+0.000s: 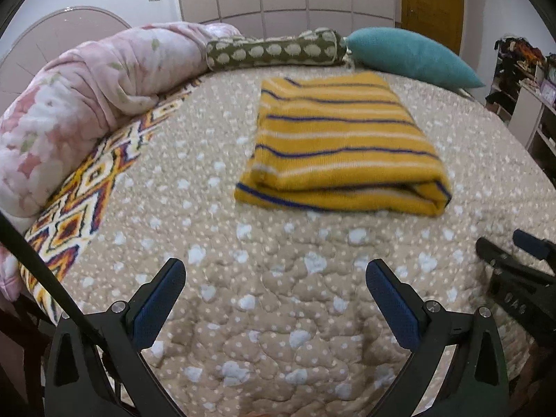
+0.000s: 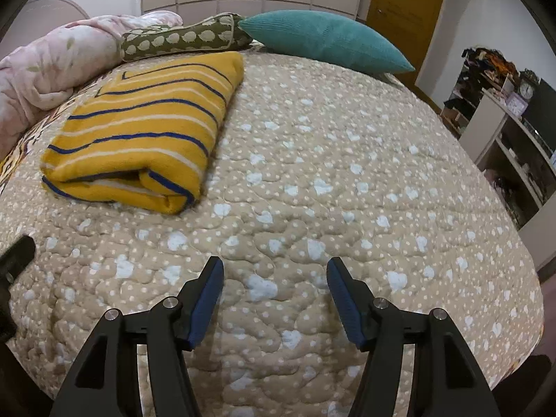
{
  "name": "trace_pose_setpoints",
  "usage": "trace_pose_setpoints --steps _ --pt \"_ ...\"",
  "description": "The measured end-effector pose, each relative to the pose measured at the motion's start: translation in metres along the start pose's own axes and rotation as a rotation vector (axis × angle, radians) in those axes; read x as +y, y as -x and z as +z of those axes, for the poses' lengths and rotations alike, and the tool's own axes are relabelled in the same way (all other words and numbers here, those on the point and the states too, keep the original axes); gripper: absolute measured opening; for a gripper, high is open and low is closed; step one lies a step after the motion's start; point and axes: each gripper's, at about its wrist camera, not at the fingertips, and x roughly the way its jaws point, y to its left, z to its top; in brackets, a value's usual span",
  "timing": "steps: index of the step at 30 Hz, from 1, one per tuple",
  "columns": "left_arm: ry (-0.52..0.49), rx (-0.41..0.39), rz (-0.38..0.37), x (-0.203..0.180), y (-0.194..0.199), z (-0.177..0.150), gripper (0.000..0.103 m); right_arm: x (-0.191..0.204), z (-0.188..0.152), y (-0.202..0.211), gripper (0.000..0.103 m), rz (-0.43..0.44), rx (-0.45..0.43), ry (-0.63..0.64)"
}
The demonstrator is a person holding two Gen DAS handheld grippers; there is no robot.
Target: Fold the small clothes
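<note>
Blue-padded fingers stand spread and empty on both the left gripper [image 1: 274, 285] and right gripper [image 2: 274, 283], low over the quilt [image 2: 312, 180]. Beyond them the striped garment [image 1: 338, 146] lies folded, well apart from either; it looks done, so lift away without snagging it, pillows [image 2: 323, 40] farther back.

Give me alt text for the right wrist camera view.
A folded yellow striped garment lies on a beige quilted bedspread, to the left of the open, empty right gripper. Behind it sit a teal cushion, an olive patterned bolster and a pink floral blanket.
</note>
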Motion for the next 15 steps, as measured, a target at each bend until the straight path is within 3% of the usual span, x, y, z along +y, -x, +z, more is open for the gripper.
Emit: trace_pose_setpoints --steps 7,15 --pt "-0.020 0.061 0.002 -0.006 -0.020 -0.011 0.103 -0.002 -0.003 0.000 0.067 -0.009 -0.001 -0.006" --pt "-0.001 0.074 -0.013 -0.006 -0.030 -0.016 0.103 -0.003 -0.003 -0.002 0.068 -0.010 -0.003 -0.008"
